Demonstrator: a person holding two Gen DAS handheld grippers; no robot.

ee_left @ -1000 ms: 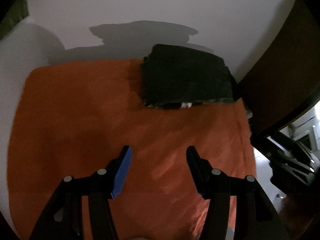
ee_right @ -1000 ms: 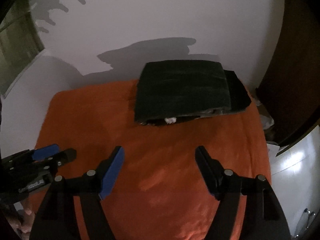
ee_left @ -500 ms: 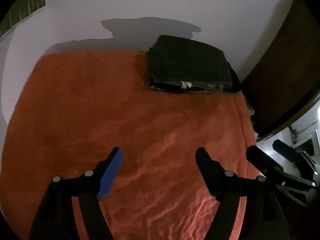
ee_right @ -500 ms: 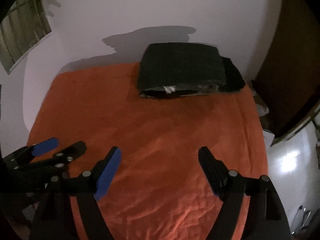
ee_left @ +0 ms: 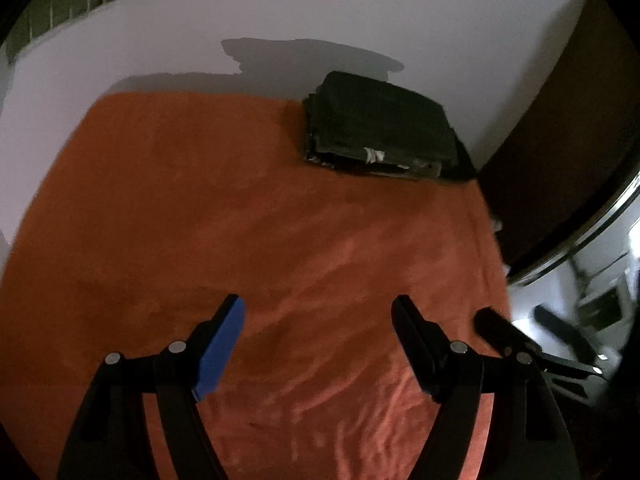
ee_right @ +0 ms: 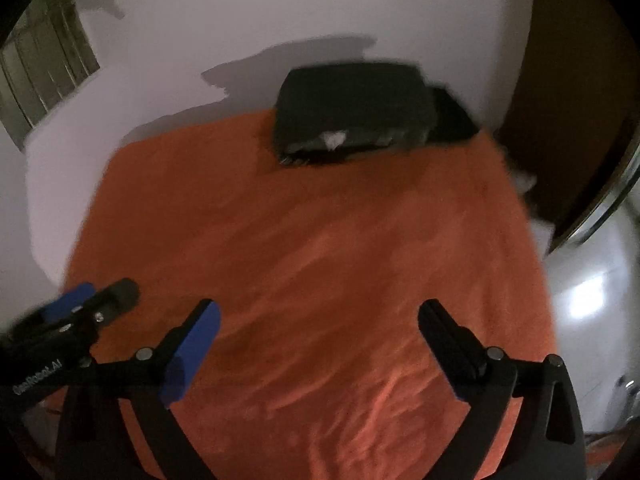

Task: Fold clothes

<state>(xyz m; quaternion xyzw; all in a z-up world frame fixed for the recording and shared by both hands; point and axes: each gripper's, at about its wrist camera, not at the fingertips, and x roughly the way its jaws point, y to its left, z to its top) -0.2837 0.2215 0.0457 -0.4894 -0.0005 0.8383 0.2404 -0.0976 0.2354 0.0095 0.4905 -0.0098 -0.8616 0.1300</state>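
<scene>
A stack of folded dark clothes [ee_left: 380,128] lies at the far right corner of the orange bed cover [ee_left: 240,216], against the wall; it also shows in the right wrist view [ee_right: 356,108], with a small white tag on its near edge. My left gripper [ee_left: 318,312] is open and empty, well short of the stack over the near part of the cover. My right gripper [ee_right: 318,316] is open and empty too. Each gripper shows in the other's view, the right one [ee_left: 532,344] at the right edge and the left one [ee_right: 80,304] at the left.
A white wall [ee_left: 320,20] runs behind the bed. A dark wooden door or wardrobe [ee_left: 560,152] stands at the right beside the stack. A bright floor area [ee_right: 580,304] lies beyond the bed's right edge. A window [ee_right: 44,64] is at the upper left.
Both grippers have pulled back from the folded stack, which now looks smaller and farther. The jaws of both have opened wider.
</scene>
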